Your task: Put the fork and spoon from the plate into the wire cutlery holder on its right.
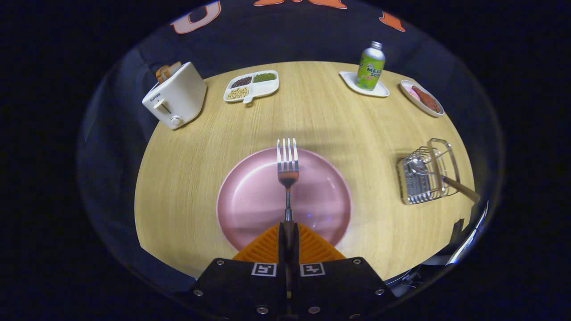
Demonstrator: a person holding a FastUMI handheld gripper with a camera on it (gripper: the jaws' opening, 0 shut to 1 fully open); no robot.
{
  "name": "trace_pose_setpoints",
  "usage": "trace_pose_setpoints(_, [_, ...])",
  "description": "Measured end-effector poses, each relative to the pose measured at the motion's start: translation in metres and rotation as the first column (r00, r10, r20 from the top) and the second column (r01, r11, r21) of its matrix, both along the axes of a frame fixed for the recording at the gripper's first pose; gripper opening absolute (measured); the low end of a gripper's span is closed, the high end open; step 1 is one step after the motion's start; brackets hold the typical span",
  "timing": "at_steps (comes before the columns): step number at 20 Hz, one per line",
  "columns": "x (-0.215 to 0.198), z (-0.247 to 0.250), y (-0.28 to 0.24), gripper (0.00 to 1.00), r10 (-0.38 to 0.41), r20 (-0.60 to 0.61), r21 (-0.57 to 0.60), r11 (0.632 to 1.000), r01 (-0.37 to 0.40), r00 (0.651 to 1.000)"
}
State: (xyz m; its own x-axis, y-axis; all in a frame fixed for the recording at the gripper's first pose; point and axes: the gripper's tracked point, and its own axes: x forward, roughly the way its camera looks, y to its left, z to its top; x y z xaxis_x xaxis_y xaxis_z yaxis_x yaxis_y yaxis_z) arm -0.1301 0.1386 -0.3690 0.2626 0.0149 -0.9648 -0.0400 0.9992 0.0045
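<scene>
Fork [287, 167] clamped by the gripper [288, 232] above the plate [250, 200]; wire holder [424, 178], apparently tipped, sits right.

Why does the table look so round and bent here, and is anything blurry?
Gripper view: the fisheye lens bows the table edges into a curve; the fork, held in the shut gripper, is sharp; soft glare sits on the pink plate; the wire holder near the rim looks stretched.
</scene>
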Motion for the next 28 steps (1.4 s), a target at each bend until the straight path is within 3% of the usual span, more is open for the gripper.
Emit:
trace_pose_setpoints(6, [0.015,0.052,-0.079,0.05,-0.067,0.071,-0.037,0.997,0.069,0.995])
trace_pose_setpoints(10, [0.008,0.067,-0.133,0.05,-0.082,0.017,-0.062,0.995,0.083,0.996])
trace_pose_setpoints(14, [0.004,0.069,-0.188,0.05,-0.024,-0.080,-0.151,0.988,0.012,0.996])
trace_pose_setpoints(19, [0.003,0.062,-0.210,0.05,0.055,-0.230,-0.161,0.982,-0.094,0.972])
trace_pose_setpoints(28, [0.000,0.039,-0.215,0.06,0.122,-0.411,-0.070,0.984,-0.165,0.904])
